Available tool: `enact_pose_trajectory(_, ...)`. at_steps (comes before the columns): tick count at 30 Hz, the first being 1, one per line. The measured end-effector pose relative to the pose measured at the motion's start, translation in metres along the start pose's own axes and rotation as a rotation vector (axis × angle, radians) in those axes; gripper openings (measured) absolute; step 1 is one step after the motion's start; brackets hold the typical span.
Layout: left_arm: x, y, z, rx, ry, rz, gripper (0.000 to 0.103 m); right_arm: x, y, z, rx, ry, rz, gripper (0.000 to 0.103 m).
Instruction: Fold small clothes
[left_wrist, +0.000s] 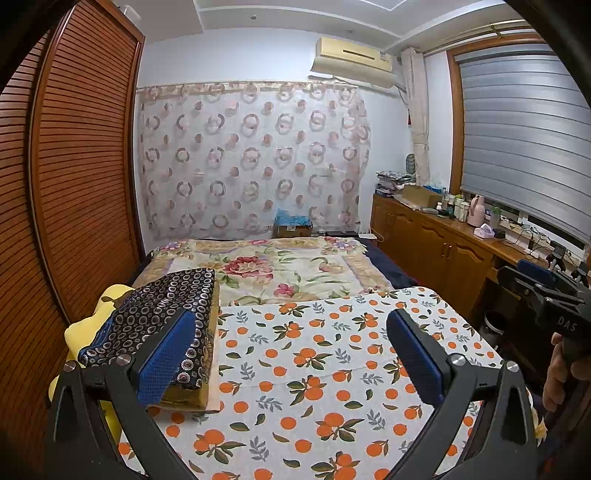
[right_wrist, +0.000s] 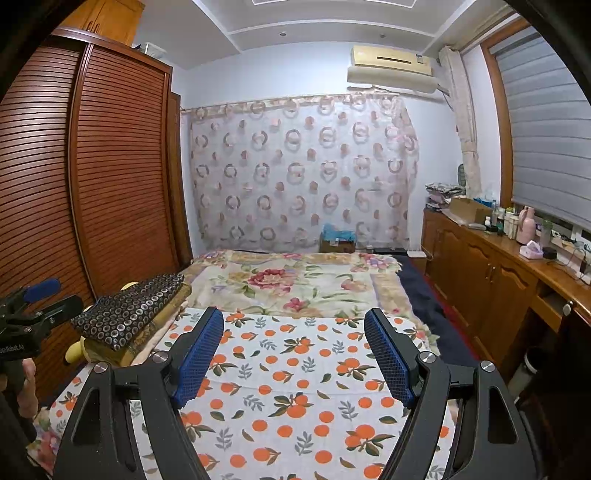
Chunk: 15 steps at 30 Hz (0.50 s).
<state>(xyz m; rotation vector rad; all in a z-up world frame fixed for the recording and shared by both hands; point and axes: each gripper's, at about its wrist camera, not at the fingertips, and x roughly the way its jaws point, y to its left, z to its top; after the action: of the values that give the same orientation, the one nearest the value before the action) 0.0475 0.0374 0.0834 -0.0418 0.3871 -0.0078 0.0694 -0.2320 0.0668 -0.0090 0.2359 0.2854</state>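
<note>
Folded dark garment with ring/dot print (left_wrist: 162, 317) sits on top of a stack at the left edge of the bed, on a tan-gold folded layer (left_wrist: 192, 391) with a yellow item (left_wrist: 83, 332) poking out beneath on the far-left side. Garment is a flat rectangle, long axis running away from the cameras toward the far wall, near short end facing the grippers; in the right wrist view it reads same, slightly angled up-right (right_wrist: 129, 314). Stack rests beside and partly on the orange-fruit print cloth (left_wrist: 314, 369) spread flat over the near bed; floral blanket (left_wrist: 280, 269) covers the bed beyond. Left gripper (left_wrist: 291, 325) hovers low over the orange-print cloth, tilted slightly down, jaws wide apart, nothing between the blue pads; its left pad (left_wrist: 166, 358) overlaps the stack in view, contact can't be told. Right gripper (right_wrist: 295, 328) same pose, slightly downward, jaws wide apart, empty, over open cloth, well apart from the garment. Each gripper shows at the other's frame edge, held by a hand (left_wrist: 561, 373) (right_wrist: 26, 384) on the grip. Louvred wooden wardrobe (left_wrist: 74, 166) left, wooden cabinet (left_wrist: 436, 240) right under a window blind (left_wrist: 524, 136), patterned curtain (left_wrist: 251, 158) on far wall.
</note>
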Motion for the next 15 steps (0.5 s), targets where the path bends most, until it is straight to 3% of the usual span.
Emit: enact_pose_trajectory(15, -0.0010, 0.0009, 0.0000, 0.000, -0.002, 0.001, 0.103, 0.0020, -0.0015, -0.0018, -0.005, -0.001, -0.001, 0.080)
